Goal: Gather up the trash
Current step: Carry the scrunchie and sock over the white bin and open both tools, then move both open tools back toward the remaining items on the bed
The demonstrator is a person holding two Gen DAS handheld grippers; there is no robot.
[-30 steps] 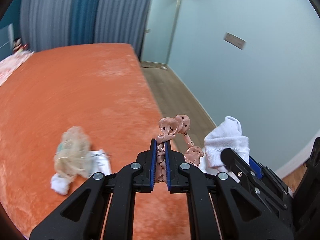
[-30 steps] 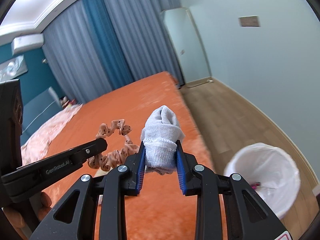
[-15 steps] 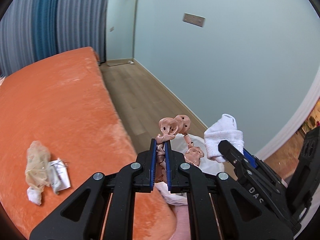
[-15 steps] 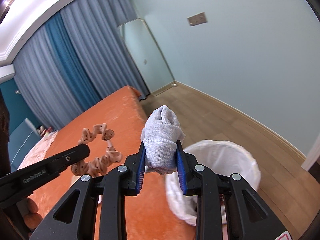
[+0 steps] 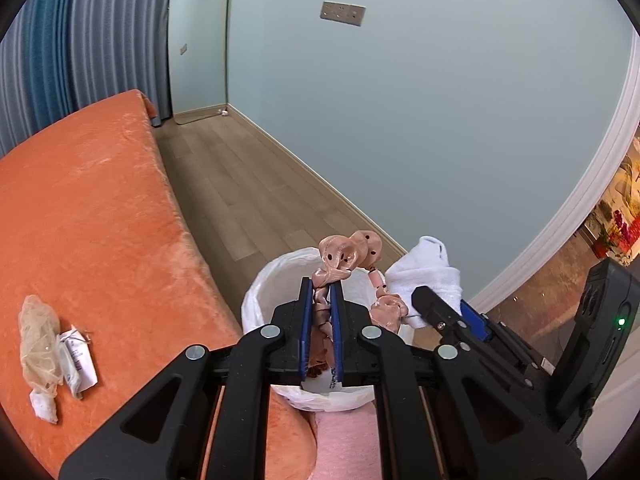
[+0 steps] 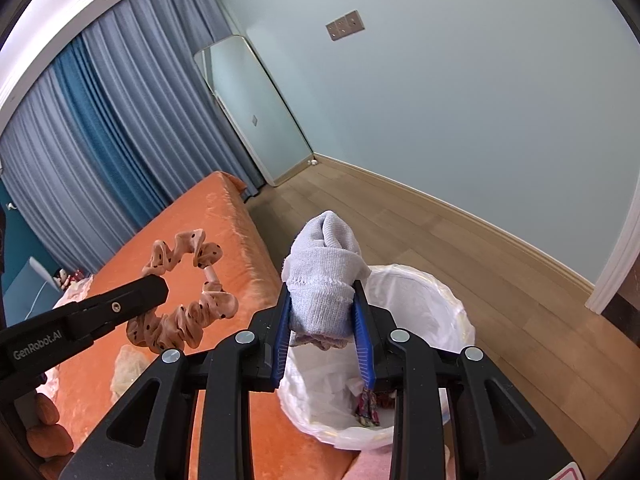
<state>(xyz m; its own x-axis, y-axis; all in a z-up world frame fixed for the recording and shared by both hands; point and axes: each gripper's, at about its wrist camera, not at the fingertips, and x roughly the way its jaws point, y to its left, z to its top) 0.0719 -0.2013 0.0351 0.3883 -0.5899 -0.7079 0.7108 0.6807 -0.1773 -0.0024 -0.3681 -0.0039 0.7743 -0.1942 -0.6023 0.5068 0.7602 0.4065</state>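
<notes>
A pink dotted scrunchie was clamped in the left gripper, and a rolled white sock was clamped in the right gripper. Below both stood a white-lined bin on the wooden floor, beside the orange bed. Pale walls and blue curtains were seen beyond.

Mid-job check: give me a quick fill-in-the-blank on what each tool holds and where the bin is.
1. The left tool is shut on a dotted pink ____.
2. The right tool grips a rolled white ____.
3. The white-lined bin stands on the wooden ____.
4. The bed cover is ____ in colour.

Missing words: scrunchie; sock; floor; orange
</notes>
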